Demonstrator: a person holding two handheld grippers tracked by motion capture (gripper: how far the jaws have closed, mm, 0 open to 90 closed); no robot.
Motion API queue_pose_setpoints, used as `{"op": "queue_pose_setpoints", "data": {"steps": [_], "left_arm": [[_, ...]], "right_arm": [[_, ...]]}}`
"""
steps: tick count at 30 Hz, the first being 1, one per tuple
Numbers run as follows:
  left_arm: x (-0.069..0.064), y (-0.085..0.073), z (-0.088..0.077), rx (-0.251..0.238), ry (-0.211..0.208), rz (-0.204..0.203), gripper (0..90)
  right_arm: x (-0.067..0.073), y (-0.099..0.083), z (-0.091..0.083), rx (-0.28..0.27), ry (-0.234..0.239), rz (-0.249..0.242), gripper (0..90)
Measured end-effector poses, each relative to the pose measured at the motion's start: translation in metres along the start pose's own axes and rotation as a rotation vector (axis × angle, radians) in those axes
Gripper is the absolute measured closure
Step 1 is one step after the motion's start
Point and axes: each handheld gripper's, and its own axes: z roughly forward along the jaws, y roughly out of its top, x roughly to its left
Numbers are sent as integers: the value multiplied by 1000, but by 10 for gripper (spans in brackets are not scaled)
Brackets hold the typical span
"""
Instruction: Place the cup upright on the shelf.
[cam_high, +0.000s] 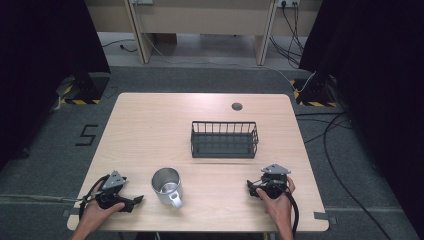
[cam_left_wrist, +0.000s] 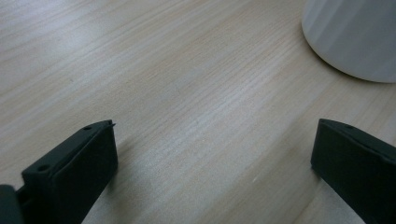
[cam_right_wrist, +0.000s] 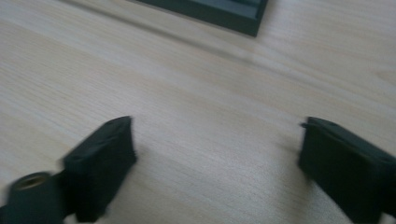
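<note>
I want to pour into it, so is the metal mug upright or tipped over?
Upright: the metal mug stands on the table, its open mouth facing up, its handle toward the person.

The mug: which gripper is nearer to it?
Left. The left gripper sits just beside the mug, apart from it; the right gripper is farther off on its other side.

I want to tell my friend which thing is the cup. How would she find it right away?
Look at the light wooden table and go to the edge nearest the person, between the two hands. The cup stands there, close to the left gripper and nearer than the dark wire basket. It is the one shiny, silvery round thing, open at the top, with a handle; the rest is black or dark.
</note>
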Motion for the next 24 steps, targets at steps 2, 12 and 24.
{"op": "queue_pose_setpoints", "data": {"steps": [2, 12, 24], "left_arm": [[0, 0, 0, 0, 0, 0, 0], [0, 0, 0, 0, -1, 0, 0], [0, 0, 0, -1, -1, 1, 0]], "right_arm": [[2, 1, -3, -10, 16, -1, 158], [18, 2, -17, -101, 92, -10, 157], [71, 14, -40, -193, 211, -91, 166]]}}
